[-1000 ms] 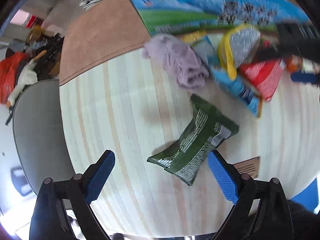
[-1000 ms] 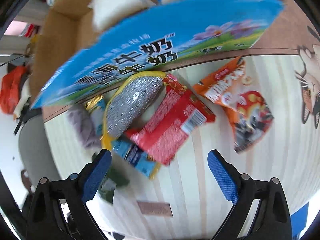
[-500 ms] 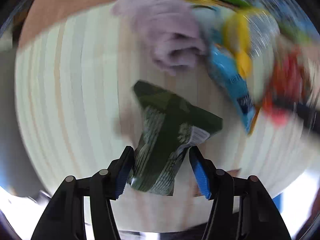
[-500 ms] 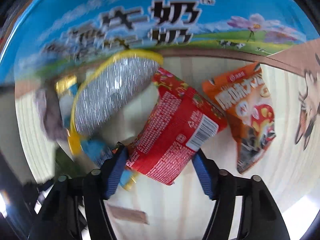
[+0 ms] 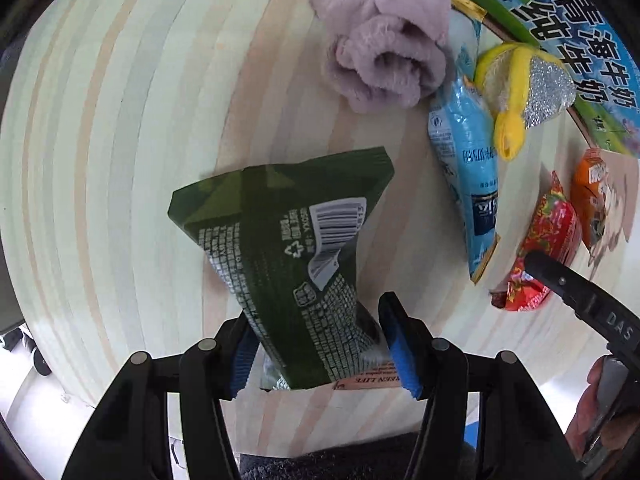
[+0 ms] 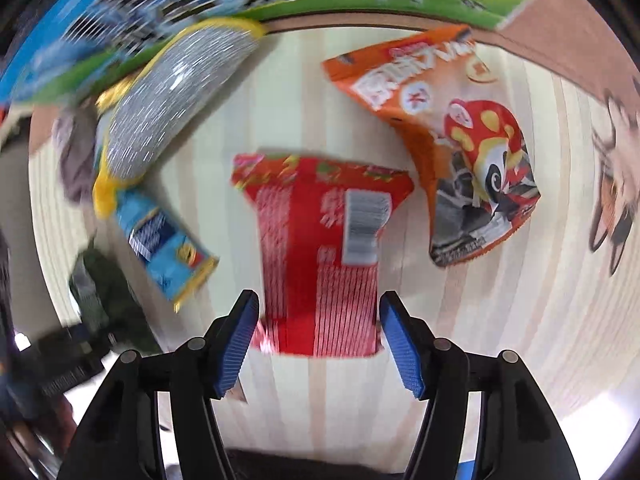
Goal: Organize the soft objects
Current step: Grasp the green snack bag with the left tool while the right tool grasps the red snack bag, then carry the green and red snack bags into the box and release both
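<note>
My left gripper (image 5: 320,344) is shut on the near end of a green snack packet (image 5: 288,248), which stands tilted above the striped table (image 5: 120,160). My right gripper (image 6: 318,344) is shut on the near end of a red snack packet (image 6: 320,240). The red packet also shows at the right of the left wrist view (image 5: 548,236), with the right gripper's finger over it. A lilac rolled towel (image 5: 384,40), a blue packet (image 5: 468,168), a yellow and silver scrubber (image 5: 528,92) and an orange packet (image 6: 452,128) lie on the table.
A blue and green milk carton box (image 5: 572,28) stands along the far edge of the table, behind the scrubber. A cat-pattern mat (image 6: 616,184) lies at the right in the right wrist view. A small brown label (image 5: 368,380) lies on the table under the green packet.
Both grippers went from wide open to closed on their packets. The left one moved onto the green packet and raised it; the right one moved onto the red packet.
</note>
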`<state>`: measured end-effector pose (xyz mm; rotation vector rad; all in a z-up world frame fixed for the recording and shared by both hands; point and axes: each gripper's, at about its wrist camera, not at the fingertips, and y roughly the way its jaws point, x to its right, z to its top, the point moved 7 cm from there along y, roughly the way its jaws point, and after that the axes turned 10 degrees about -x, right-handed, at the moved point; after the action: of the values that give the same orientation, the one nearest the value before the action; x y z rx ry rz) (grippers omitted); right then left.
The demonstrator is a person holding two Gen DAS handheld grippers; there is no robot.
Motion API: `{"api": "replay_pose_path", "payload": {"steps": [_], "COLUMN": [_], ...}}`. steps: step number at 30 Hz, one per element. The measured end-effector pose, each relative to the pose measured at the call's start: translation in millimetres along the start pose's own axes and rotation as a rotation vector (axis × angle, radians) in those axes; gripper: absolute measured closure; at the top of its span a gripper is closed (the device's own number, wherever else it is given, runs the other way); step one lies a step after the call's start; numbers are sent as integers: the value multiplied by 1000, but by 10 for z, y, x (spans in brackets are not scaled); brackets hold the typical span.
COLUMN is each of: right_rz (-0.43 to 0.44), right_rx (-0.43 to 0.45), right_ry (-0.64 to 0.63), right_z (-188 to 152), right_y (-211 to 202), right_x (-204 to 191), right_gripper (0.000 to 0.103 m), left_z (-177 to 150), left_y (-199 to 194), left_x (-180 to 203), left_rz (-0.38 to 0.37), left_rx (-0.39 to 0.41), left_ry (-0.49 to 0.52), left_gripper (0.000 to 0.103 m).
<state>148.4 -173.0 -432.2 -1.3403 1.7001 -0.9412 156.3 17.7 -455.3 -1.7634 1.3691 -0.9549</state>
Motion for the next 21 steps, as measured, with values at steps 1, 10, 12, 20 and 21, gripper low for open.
{"api": "replay_pose_path", "payload": {"steps": [1,10,12,20,21], "right_rz": [2,-27,3,121,123], "right_rx": [-2,63,85,274,307], "right_ry": [14,-45,-73,-169,-174], "right_z": [12,-249,-361,-548,-409], "right_y": [10,-179,-354,-1837,-2078], "right_x": [11,-146,-171,-37,-114], "right_gripper": [38,55,55,55,55], "left_z": [-24,-266,-377,-305,-196], "left_y": [24,-453,-651,-1962,-2141], "left_x": [43,424,642,1555,1609], "left_rz": [12,100,83,-44,-35], "left_rx": [7,167,210,364,382], "left_ry": [1,82,118,288,310], "left_gripper": [48,71,71,71,71]}}
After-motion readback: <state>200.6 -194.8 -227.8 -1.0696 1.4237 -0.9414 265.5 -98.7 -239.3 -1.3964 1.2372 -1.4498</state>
